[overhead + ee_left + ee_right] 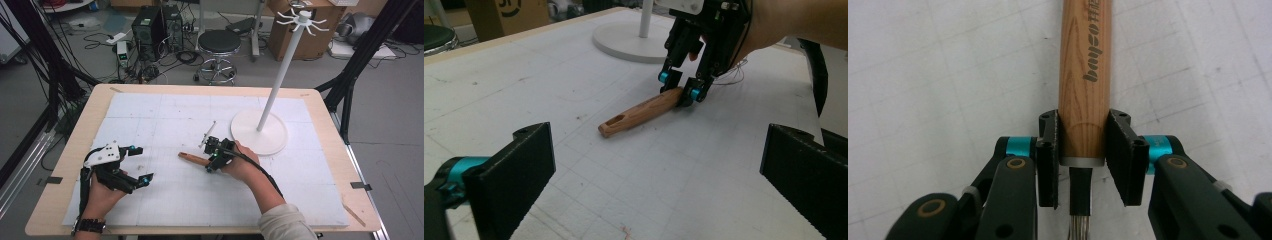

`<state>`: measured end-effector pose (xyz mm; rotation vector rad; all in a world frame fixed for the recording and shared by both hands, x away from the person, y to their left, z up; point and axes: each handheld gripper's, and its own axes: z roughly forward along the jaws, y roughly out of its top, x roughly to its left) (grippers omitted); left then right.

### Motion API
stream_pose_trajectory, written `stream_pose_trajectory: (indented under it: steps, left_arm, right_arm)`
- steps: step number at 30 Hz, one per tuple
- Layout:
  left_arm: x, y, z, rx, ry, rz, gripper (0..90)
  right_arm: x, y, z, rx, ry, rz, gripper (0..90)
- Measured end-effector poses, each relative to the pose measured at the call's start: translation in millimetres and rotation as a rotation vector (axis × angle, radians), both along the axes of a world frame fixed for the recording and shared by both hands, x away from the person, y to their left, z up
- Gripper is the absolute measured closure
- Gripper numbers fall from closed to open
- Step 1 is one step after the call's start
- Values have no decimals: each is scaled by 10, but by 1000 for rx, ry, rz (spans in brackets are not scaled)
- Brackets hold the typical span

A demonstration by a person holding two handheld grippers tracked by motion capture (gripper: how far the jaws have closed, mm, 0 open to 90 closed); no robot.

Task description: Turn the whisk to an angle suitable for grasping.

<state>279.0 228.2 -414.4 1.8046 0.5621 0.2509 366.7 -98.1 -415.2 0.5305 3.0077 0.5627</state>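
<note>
desk (150,107): white mat | stand (260,131): far right | left claw (138,164): jaws apart, near left | right claw (1082,155): clamped on wooden handle (1084,75) (lying flat, mid-desk, wire whisk end behind)

Whisk (196,151): wooden handle (1084,75) with dark printed lettering, hole near its free end, metal collar then wires (207,132). Lies flat mid-desk on white mat (165,120), handle toward left edge, wires toward far edge.
</note>
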Motion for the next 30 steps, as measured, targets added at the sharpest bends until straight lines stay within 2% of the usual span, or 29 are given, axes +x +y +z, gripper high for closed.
stream_pose_trajectory:
  steps: [1, 2, 4, 6, 8, 10, 16, 18, 19, 20, 21, 22, 23, 24, 26, 27, 30]
  left_arm:
    - [1, 3, 1, 0, -3, 2, 17]
    - [1, 4, 0, -2, -3, 2, 17]
    - [1, 5, 0, -2, -2, 2, 18]
    - [2, 7, 0, 0, -2, 0, 18]
    - [3, 8, 1, 0, -4, -2, 17]
    - [1, 10, 3, -2, -2, -2, 18]
    - [-3, 21, 11, -13, -6, 2, 17]
    - [-2, 19, 8, -12, -3, 1, 18]
    - [1, 17, 6, -9, -5, -1, 18]
    - [4, 16, 5, -7, -6, -2, 17]
    - [5, 17, 5, -6, -5, -3, 17]
    - [5, 16, 4, -7, -5, -2, 18]
    - [4, 16, 4, -7, -4, -2, 18]
    - [5, 17, 4, -5, -5, -3, 18]
    - [3, 16, 4, -4, -5, -2, 18]
    - [1, 14, 3, -4, -3, -3, 17]
    - [5, 13, -1, -5, -1, -4, 17]
  right_arm:
    - [6, -7, 6, 3, -21, 4, 683]
    - [-1, -15, 18, 12, -8, -9, 684]
    - [12, -30, 33, 24, -4, 3, 685]
    - [16, -61, 74, 36, -19, -12, 686]
    - [20, -105, 123, 79, -39, -21, 686]
    - [21, -146, 187, 99, -58, -32, 686]
    - [-7, -353, 431, 242, -117, -54, 687]
    - [-30, -421, 492, 286, -119, -75, 687]
    - [-30, -421, 492, 286, -119, -75, 687]
    - [-44, -491, 552, 324, -126, -80, 687]
    - [-44, -491, 552, 324, -126, -80, 687]
    - [-62, -559, 607, 363, -136, -84, 688]
    - [-62, -559, 607, 363, -136, -84, 688]
    - [-78, -626, 659, 396, -151, -86, 688]
    - [-91, -657, 683, 408, -145, -93, 688]
    - [-105, -713, 725, 434, -156, -95, 688]
    - [-120, -766, 761, 453, -163, -98, 689]
